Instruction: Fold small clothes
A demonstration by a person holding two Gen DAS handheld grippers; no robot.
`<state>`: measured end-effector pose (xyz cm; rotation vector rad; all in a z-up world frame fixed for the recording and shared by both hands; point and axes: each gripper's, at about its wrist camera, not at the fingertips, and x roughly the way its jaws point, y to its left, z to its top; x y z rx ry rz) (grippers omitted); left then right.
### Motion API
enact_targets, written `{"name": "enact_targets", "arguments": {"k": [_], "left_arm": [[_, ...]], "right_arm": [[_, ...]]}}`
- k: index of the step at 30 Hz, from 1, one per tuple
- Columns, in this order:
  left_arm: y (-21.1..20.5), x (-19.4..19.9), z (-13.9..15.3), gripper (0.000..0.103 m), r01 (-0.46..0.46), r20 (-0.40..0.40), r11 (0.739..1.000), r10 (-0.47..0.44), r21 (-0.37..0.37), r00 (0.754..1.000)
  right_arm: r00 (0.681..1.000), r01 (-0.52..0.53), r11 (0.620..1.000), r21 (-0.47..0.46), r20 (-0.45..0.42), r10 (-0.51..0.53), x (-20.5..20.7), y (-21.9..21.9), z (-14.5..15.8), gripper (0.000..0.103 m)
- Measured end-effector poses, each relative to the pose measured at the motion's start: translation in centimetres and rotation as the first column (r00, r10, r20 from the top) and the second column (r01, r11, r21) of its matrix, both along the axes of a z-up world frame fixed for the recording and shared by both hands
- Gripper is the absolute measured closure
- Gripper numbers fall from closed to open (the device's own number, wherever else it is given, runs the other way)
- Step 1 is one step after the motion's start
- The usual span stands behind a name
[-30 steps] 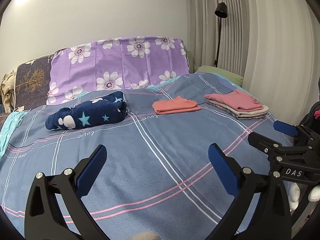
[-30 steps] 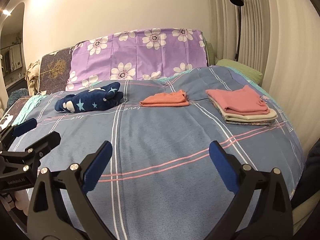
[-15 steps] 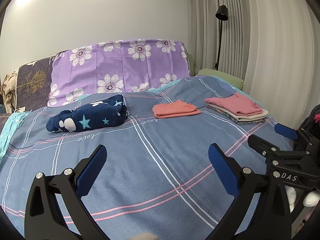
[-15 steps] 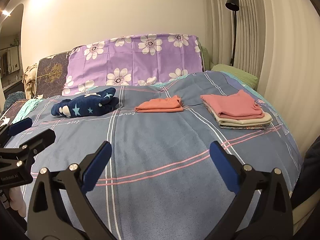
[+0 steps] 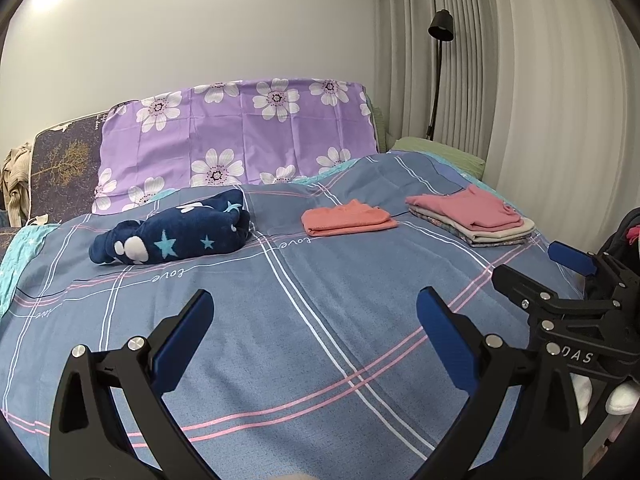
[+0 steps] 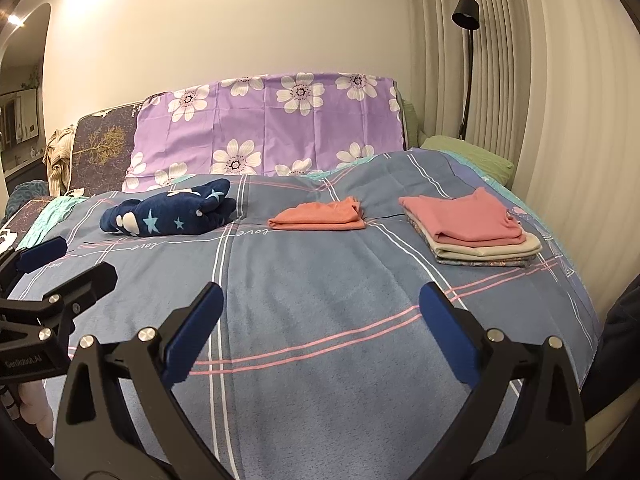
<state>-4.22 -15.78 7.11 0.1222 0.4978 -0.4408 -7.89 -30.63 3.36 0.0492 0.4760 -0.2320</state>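
A: Hand-held grippers?
B: Left hand-held gripper (image 5: 312,316) spread wide, nothing between the blue pads, hanging over the blue plaid bed (image 5: 320,340). Right hand-held gripper (image 6: 320,312) the same, wide and empty, over the near part of the bed. Each shows at the edge of the other's view.
A: Clothes?
B: Folded orange garment (image 6: 320,218) flat mid-bed. Stack of folded clothes (image 6: 472,232), pink one on top, to its right near the bed edge, apart from the orange one. Navy star-print bundle (image 6: 172,214) on the left, rumpled, not folded flat.
A: Background?
B: Purple flowered cover (image 5: 240,136) standing at the head, green pillow (image 6: 468,156) far right, black lamp (image 6: 466,16) by the curtain (image 5: 540,100).
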Motion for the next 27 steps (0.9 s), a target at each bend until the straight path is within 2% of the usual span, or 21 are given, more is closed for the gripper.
{"name": "enact_targets", "arguments": {"k": [27], "left_arm": [[-0.88, 0.13, -0.66, 0.001, 0.015, -0.021, 1.000, -0.015, 0.020, 1.000]], "right_arm": [[1.000, 0.017, 1.000, -0.004, -0.002, -0.017, -0.20, -0.08, -0.27, 0.003]]}}
